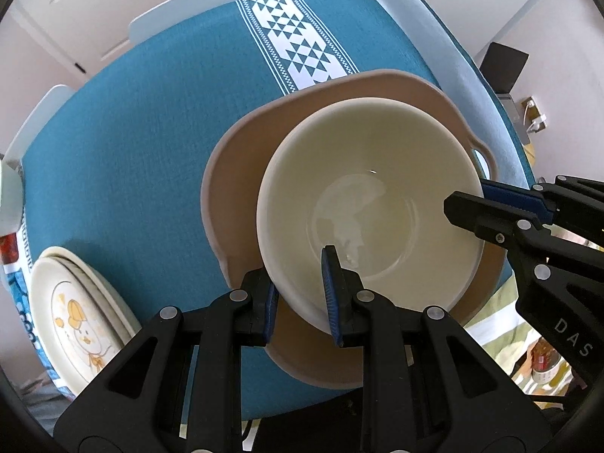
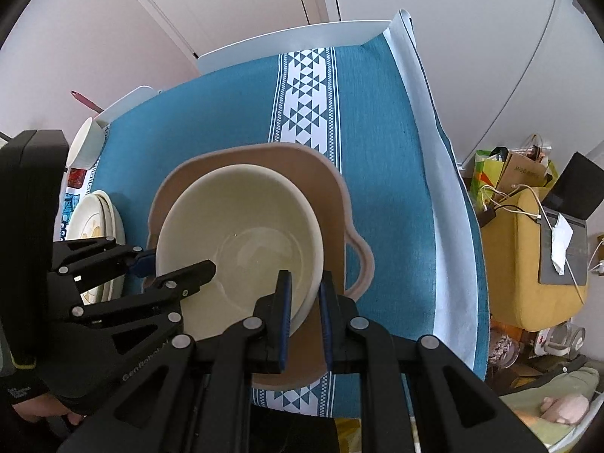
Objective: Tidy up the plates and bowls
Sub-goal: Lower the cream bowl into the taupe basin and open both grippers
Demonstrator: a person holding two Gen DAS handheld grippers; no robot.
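Cream bowl (image 1: 370, 204): round, deep, empty, glossy inside; sits inside the tan tray (image 1: 241, 173), towards the tray's handled end.
Left gripper (image 1: 302, 302): clamped on the bowl's near rim, one blue pad inside the wall, one outside.
Right gripper (image 2: 305, 313): clamped on the bowl's rim on the side nearest the tray's loop handle (image 2: 362, 260), one pad inside, one outside.
Tan tray: shallow, rounded corners, resting on the teal tablecloth (image 1: 132, 158), partly over its white triangle-patterned band (image 1: 302, 45).
Stack of cream plates (image 1: 75, 321): well apart from the tray on the left gripper's side, top plate with an orange cartoon print.
Small white cup (image 2: 85, 143): beyond the plates, at the table edge.
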